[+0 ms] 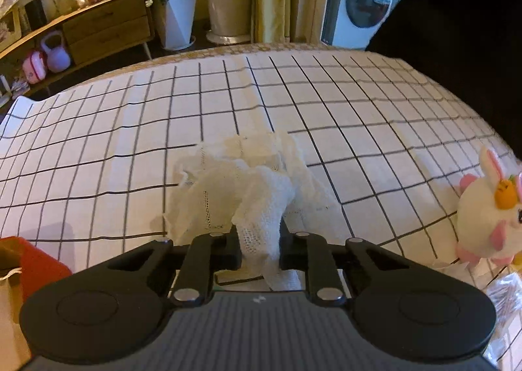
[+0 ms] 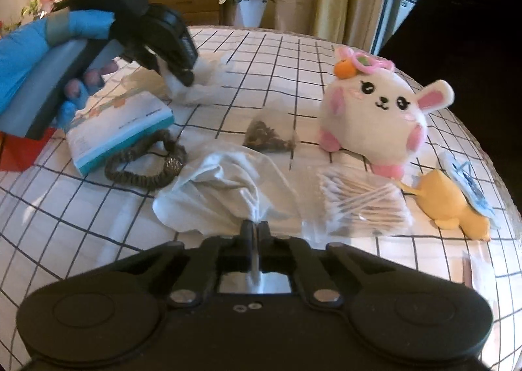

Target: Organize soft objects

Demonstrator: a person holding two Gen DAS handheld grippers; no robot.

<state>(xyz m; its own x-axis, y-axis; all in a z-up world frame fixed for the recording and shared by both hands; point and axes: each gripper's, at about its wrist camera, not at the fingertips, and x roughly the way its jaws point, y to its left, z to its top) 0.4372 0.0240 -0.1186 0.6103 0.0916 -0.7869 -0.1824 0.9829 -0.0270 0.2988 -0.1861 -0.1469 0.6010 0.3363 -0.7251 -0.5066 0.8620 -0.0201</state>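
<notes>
Right gripper (image 2: 255, 228): jaws pinched together on a corner of the white cloth (image 2: 225, 188), whose bulk fans out just ahead of the fingers on the checked tablecloth (image 2: 98, 234). We read the corner hold as a means to drag or lift it without bunching. Right of the fingers, a cotton-swab bag (image 2: 362, 200); beyond it, the bunny plush (image 2: 372, 110) and a yellow plush (image 2: 453, 204).

Left gripper (image 1: 259, 240): clamped on a strand of white gauze (image 1: 241, 185), which trails between the fingers and spreads ahead onto the tablecloth. Likely held raised to carry it clear of the clutter. Far left of the right fingers: a hair tie (image 2: 143, 162) and a tissue packet (image 2: 120, 129).
</notes>
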